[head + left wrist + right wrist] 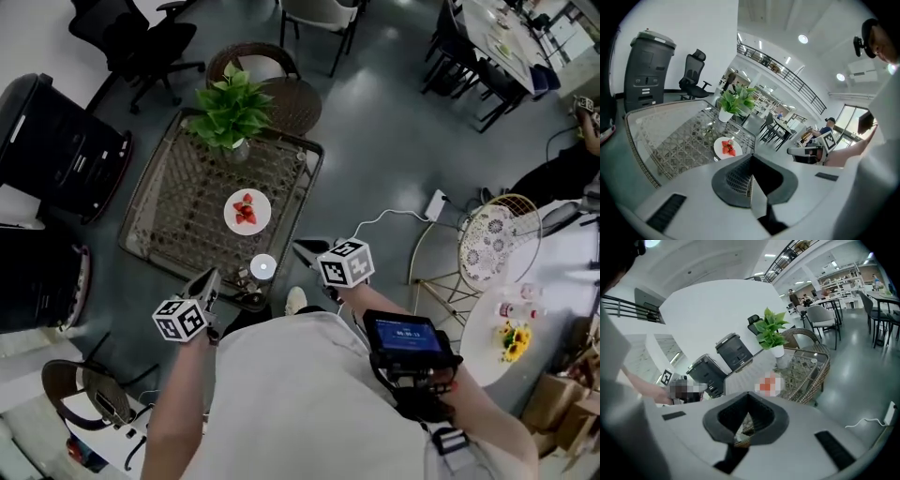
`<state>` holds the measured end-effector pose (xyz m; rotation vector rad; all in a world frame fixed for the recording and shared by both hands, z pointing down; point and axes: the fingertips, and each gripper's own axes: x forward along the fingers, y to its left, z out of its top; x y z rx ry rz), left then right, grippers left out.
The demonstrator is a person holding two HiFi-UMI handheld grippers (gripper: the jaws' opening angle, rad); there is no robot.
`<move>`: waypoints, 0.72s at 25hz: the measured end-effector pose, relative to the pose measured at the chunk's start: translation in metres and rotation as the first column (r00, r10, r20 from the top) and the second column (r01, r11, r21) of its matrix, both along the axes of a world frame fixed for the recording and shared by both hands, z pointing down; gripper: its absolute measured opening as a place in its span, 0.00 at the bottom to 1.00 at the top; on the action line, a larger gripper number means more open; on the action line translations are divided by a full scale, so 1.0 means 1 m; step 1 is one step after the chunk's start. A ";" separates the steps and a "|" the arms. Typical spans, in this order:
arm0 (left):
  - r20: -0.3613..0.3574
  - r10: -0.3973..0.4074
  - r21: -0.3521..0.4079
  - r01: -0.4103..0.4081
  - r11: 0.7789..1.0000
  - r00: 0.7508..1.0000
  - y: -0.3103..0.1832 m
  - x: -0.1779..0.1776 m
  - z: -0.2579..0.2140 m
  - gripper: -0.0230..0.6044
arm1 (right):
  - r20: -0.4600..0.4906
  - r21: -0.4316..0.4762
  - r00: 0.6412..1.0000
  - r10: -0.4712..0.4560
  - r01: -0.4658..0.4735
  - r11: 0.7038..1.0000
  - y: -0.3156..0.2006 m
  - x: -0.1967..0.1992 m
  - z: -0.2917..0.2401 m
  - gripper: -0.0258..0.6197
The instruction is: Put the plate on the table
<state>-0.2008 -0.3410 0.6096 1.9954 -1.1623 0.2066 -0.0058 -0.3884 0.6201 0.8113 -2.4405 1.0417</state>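
Note:
A white plate (247,211) with red strawberries lies on the glass top of the wicker table (178,211), near its front right part. In the left gripper view the plate (727,148) shows just beyond the jaws; in the right gripper view it (769,385) is a blurred patch on the table (806,369). My left gripper (210,282) hangs at the table's near edge, shut and holding nothing (751,180). To its right, my right gripper (306,251) is off the table's near right corner, likewise shut with nothing in it (744,423).
A potted green plant (230,112) stands at the table's far end and a small white round object (263,266) at its near edge. Black bins (56,141) line the left, a wicker chair (272,80) sits behind, and a round white table (534,319) is at right.

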 end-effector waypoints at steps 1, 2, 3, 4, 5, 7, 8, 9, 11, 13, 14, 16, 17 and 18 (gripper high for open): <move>-0.002 0.002 0.007 -0.002 1.000 1.000 0.004 0.002 -0.002 0.04 | 0.009 0.004 1.000 -0.006 0.006 1.000 0.004 -0.001 -0.004 0.05; -0.003 0.005 0.014 -0.005 1.000 1.000 0.007 0.004 -0.004 0.04 | 0.017 0.008 1.000 -0.012 0.011 1.000 0.008 -0.002 -0.008 0.05; -0.002 0.009 0.021 -0.009 1.000 1.000 0.010 0.007 -0.006 0.04 | 0.023 0.012 1.000 -0.017 0.017 1.000 0.012 -0.003 -0.011 0.05; 0.000 0.014 0.027 -0.014 1.000 1.000 0.013 0.010 -0.007 0.04 | 0.028 0.016 0.999 -0.021 0.020 1.000 0.014 -0.003 -0.013 0.05; 0.002 0.020 0.033 -0.020 0.999 1.000 0.016 0.013 -0.008 0.04 | 0.030 0.019 0.999 -0.022 0.022 1.000 0.016 -0.003 -0.013 0.05; 0.003 0.029 0.038 -0.029 0.999 1.000 0.022 0.019 -0.009 0.04 | 0.033 0.019 0.999 -0.019 0.019 1.000 0.021 -0.001 -0.012 0.05; 0.003 0.032 0.039 -0.032 0.999 0.999 0.026 0.022 -0.009 0.04 | 0.035 0.018 0.999 -0.017 0.016 1.000 0.024 0.000 -0.012 0.05; 0.002 0.034 0.039 -0.034 0.999 0.999 0.029 0.024 -0.010 0.04 | 0.038 0.019 0.999 -0.016 0.015 1.000 0.026 0.001 -0.012 0.05; 0.003 0.036 0.043 -0.036 0.998 0.999 0.034 0.028 -0.011 0.04 | 0.044 0.021 0.999 -0.015 0.014 1.000 0.031 0.003 -0.013 0.05; 0.004 0.040 0.045 -0.040 0.998 0.999 0.040 0.032 -0.013 0.04 | 0.051 0.020 0.999 -0.013 0.012 1.000 0.038 0.004 -0.014 0.05; 0.004 0.041 0.046 -0.042 0.998 0.999 0.043 0.033 -0.014 0.04 | 0.053 0.018 0.999 -0.011 0.011 1.000 0.041 0.005 -0.013 0.05; 0.005 0.042 0.049 -0.042 0.998 0.999 0.048 0.032 -0.016 0.04 | 0.058 0.020 0.998 -0.014 0.012 1.000 0.046 0.003 -0.014 0.05; 0.007 0.040 0.050 -0.041 0.998 0.999 0.050 0.031 -0.017 0.04 | 0.061 0.024 0.998 -0.017 0.016 1.000 0.047 0.001 -0.015 0.05; 0.008 0.037 0.049 -0.038 0.998 0.999 0.051 0.029 -0.018 0.04 | 0.063 0.029 0.998 -0.022 0.020 0.999 0.047 -0.001 -0.016 0.05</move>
